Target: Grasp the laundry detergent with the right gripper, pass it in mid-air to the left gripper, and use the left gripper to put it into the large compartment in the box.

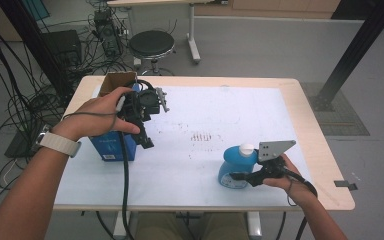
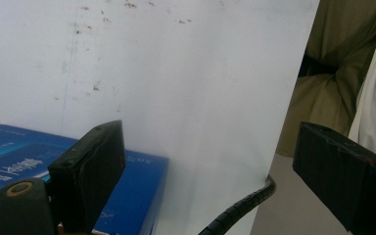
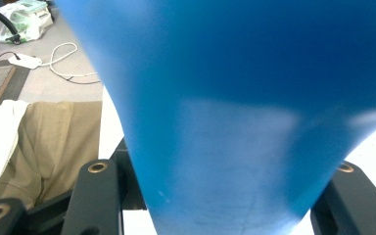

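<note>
- High view: the right tongs (image 1: 240, 176) are clamped on the lower body of a blue bottle (image 1: 236, 165) with a white cap (image 1: 247, 148), which sits near the front right edge of the white surface (image 1: 220, 120).
- Right gripper view: the blue bottle (image 3: 235, 112) fills the space between the two black jaws, which press on its sides.
- Left tongs (image 1: 147, 142) hang wide apart with nothing between them, above the front corner of a blue box (image 1: 111, 145) at the left of the surface; an open cardboard box (image 1: 116, 81) stands behind it.
- Left gripper view: the blue box (image 2: 127, 181) lies below the left jaw, and bare white surface (image 2: 186, 88) shows through the gap.
- Risk, as I judge it: the bottle's smooth, rounded plastic could slide or twist out of the jaws if lifted quickly, since the grip sits low and the weight rides above it.
- Risk: so close to the front edge, a slip could send the bottle off the surface.
- Risk: the left gripper's trailing cable (image 1: 125, 170) could snag the blue box and drag it.
</note>
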A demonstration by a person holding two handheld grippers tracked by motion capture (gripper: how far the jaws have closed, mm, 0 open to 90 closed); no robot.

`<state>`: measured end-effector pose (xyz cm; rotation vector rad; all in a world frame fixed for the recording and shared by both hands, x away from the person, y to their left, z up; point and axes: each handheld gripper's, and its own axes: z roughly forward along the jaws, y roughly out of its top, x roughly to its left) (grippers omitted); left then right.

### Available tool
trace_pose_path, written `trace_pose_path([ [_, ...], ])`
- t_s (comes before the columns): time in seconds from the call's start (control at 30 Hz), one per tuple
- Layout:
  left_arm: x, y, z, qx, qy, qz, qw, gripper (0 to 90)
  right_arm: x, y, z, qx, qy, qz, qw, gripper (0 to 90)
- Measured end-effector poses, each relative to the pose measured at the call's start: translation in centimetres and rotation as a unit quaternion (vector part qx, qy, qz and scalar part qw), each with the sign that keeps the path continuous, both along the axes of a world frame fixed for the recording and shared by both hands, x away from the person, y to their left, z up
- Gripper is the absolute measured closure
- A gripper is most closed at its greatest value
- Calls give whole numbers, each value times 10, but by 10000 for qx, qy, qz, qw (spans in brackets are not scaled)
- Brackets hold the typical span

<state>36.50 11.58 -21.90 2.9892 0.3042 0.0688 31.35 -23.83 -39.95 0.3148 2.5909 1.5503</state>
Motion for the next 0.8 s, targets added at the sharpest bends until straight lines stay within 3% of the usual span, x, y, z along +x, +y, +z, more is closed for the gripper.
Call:
trace_pose_path([
  [0.8,0,-1,0,-15,-17,20,10000,128,0,0,1,-27,17,-4,10000,447],
])
